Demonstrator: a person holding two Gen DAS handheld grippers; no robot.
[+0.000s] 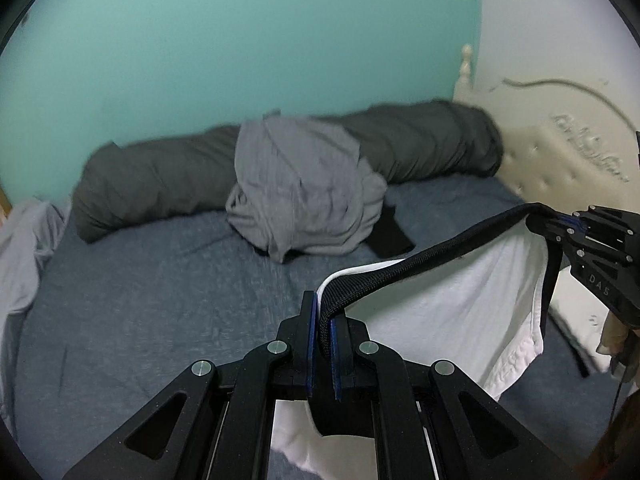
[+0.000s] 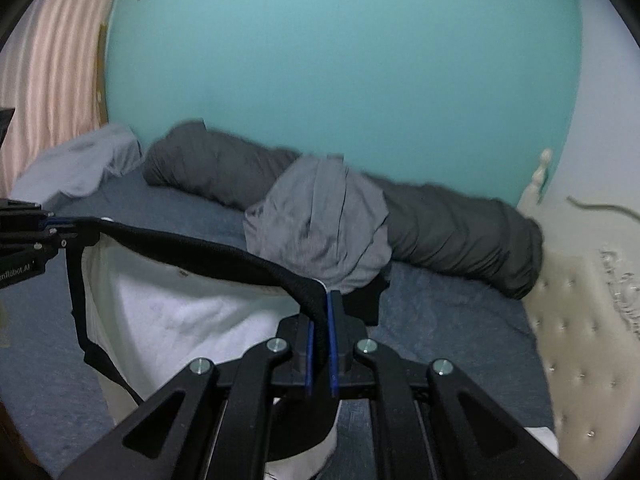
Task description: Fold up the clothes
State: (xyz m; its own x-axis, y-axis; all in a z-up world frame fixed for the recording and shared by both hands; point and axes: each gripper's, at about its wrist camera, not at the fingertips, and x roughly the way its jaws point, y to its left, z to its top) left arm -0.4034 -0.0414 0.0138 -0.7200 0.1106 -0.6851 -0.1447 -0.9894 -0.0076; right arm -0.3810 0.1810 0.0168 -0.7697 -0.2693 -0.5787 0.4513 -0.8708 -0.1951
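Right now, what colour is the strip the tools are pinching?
Black: the waistband edging the white garment; clearest in the left wrist view.

A garment (image 1: 452, 304) hangs over the bed (image 1: 140, 300). Behind it a crumpled shirt (image 1: 296, 196) lies against a bolster (image 1: 160, 184) along the wall (image 1: 240, 40).

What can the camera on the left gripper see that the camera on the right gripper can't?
Only the left wrist view shows the right gripper from outside. Only the right wrist view shows the pinkish striped curtain and the left gripper from outside. Both show the white garment with a black band held up between the two grippers, the grey clothes pile, the dark rolled blanket and the blue bed.
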